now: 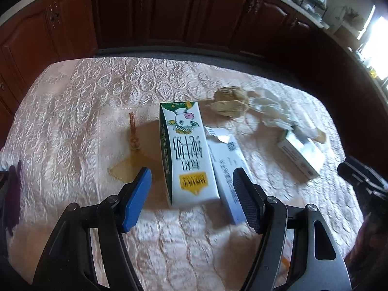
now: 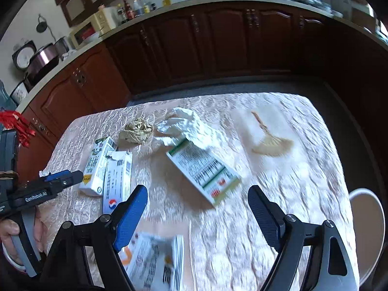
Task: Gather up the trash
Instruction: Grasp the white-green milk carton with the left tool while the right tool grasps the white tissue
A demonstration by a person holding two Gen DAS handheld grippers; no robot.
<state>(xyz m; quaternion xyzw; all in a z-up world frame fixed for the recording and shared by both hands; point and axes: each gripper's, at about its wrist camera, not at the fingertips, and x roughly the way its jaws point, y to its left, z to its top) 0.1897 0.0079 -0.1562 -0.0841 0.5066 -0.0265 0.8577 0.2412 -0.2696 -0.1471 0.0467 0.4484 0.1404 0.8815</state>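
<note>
A milk carton [image 1: 188,152] with a cow print lies on the tablecloth [image 1: 72,111], and a torn white box [image 1: 228,167] lies against its right side. My left gripper [image 1: 194,181] is open just above their near ends; it also shows in the right wrist view [image 2: 63,177]. A crumpled brown paper ball [image 1: 230,104], white crumpled tissue [image 1: 269,111] and a green-and-white box [image 1: 300,155] lie further right. My right gripper [image 2: 198,201] is open and empty, hovering near the green-and-white box [image 2: 203,169]. A printed packet [image 2: 155,262] lies under the right gripper.
A small straw brush [image 2: 266,140] lies at the table's far right, and it also shows in the left wrist view [image 1: 133,140]. A white chair [image 2: 368,228] stands at the right table edge. Dark wooden cabinets [image 2: 218,46] run behind the table.
</note>
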